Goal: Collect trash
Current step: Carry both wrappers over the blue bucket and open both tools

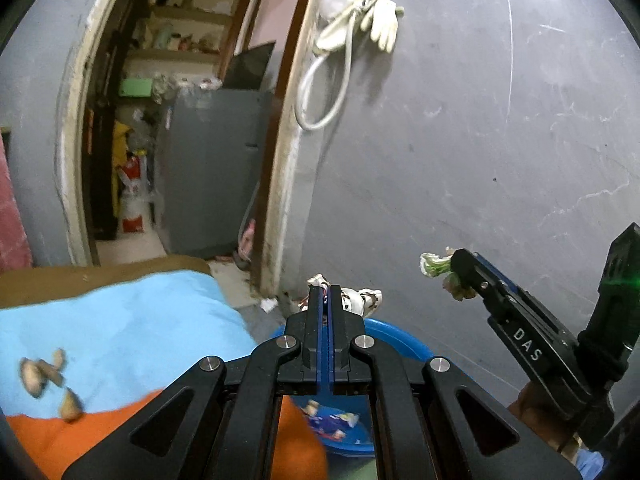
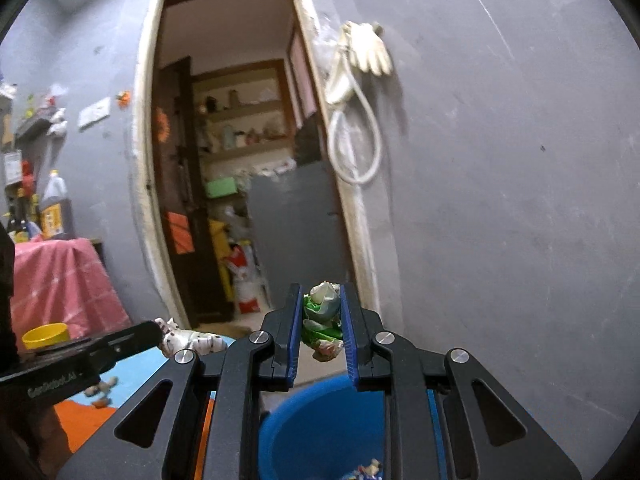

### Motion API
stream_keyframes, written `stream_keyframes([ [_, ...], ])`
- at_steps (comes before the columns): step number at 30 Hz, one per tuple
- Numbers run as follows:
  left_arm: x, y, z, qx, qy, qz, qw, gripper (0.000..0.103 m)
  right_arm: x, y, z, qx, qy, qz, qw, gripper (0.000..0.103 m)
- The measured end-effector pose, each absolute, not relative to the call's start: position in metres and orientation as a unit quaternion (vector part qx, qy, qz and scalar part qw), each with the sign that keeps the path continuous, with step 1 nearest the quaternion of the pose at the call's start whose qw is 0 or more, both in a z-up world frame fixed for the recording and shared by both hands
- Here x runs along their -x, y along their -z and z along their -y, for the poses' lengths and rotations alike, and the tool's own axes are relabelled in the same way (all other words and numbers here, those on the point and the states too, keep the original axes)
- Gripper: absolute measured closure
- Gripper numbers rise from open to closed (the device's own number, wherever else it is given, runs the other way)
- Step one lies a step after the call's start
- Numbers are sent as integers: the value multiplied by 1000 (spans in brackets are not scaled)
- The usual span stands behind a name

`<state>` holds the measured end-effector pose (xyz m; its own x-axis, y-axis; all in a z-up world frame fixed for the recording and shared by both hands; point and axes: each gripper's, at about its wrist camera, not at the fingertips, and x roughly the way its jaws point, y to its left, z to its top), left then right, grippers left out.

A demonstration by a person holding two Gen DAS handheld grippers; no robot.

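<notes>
Both grippers [image 1: 328,296] [image 2: 322,320] are clamped on crumpled wrappers [image 1: 366,300] [image 2: 323,320] above the blue bucket [image 2: 320,432]; jaws are best opened only once centred over it

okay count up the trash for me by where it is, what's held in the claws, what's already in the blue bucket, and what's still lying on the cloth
Held in claws: 2, a white patterned wrapper in the left claw, a green-and-white wrapper in the right claw
In the blue bucket: at least 1 wrapper
On the blue and orange cloth: about 4 brown scraps, blurred
Total: about 7
</notes>
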<state>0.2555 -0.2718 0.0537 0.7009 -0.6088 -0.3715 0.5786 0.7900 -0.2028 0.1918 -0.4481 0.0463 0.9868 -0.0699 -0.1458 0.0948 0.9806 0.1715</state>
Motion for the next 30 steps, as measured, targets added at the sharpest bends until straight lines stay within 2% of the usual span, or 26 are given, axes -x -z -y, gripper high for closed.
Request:
stream_keyframes([
  [8,-281,-25,305,41,329,-301,894,103,-207,-26,471,-116,59,-143,981,84],
  [13,-301,3,314,30,316,-365,875,102,-221,-7,481,-131,68,-201,968,78],
  [15,-306,12,315,30,309,-383,870,101,-224,-4,483,-138,67,-214,965,71],
  [18,-306,19,312,28,303,-390,869,98,-223,-2,484,-141,67,-220,963,70],
  [22,-303,18,307,24,301,-383,873,97,-226,-3,483,-140,68,-216,964,58],
  [24,-299,17,306,22,302,-379,875,94,-226,-3,482,-140,67,-215,964,57],
  [30,-290,6,292,26,294,-352,888,78,-225,-9,481,-139,71,-201,967,48],
])
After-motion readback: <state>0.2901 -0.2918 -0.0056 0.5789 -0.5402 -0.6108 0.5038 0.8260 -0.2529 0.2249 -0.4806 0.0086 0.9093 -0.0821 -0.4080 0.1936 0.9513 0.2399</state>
